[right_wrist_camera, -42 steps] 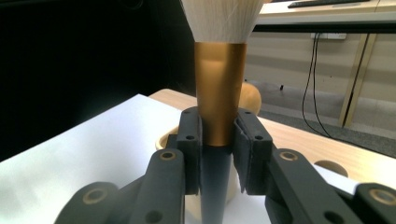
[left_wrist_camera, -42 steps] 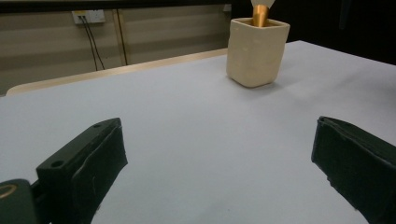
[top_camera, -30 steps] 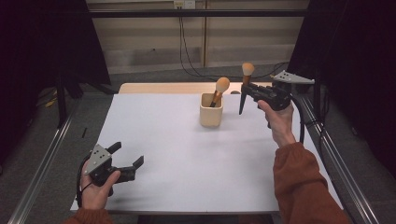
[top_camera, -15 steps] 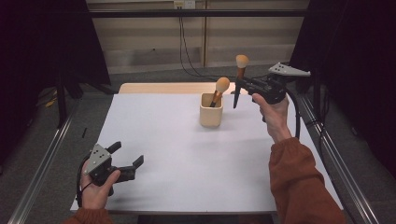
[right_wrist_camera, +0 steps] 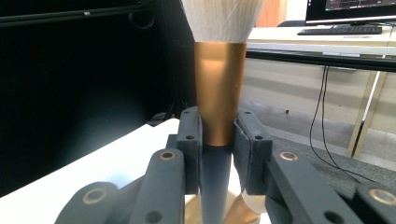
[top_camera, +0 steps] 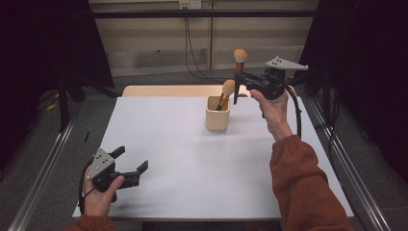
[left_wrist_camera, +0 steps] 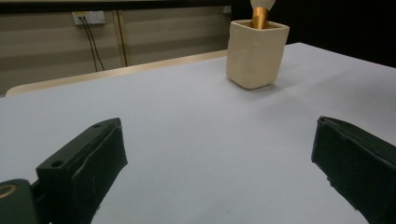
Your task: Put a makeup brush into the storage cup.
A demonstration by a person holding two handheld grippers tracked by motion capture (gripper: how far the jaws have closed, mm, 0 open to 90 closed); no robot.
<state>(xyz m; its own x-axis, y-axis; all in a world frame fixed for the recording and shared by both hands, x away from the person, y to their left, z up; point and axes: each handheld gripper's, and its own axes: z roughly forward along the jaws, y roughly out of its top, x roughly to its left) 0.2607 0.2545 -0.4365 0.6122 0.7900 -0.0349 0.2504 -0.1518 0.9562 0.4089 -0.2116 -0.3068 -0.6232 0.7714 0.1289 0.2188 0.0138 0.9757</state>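
From above, the right gripper (top_camera: 239, 81) clamps a makeup brush (top_camera: 239, 65) upright, just right of the cream cup (top_camera: 217, 114). Left gripper view: pads (left_wrist_camera: 100, 161) spread wide, cup (left_wrist_camera: 256, 53) well ahead. Right gripper view: pads (right_wrist_camera: 190, 140) squeeze the brush's copper ferrule (right_wrist_camera: 219, 91).

Left gripper (top_camera: 129, 169) sits low at the near left corner, jaws spread wide, cradled in the left hand (top_camera: 98, 195). Right gripper (top_camera: 239, 83) is raised high, far right, arm extended, jaws clamped tight.
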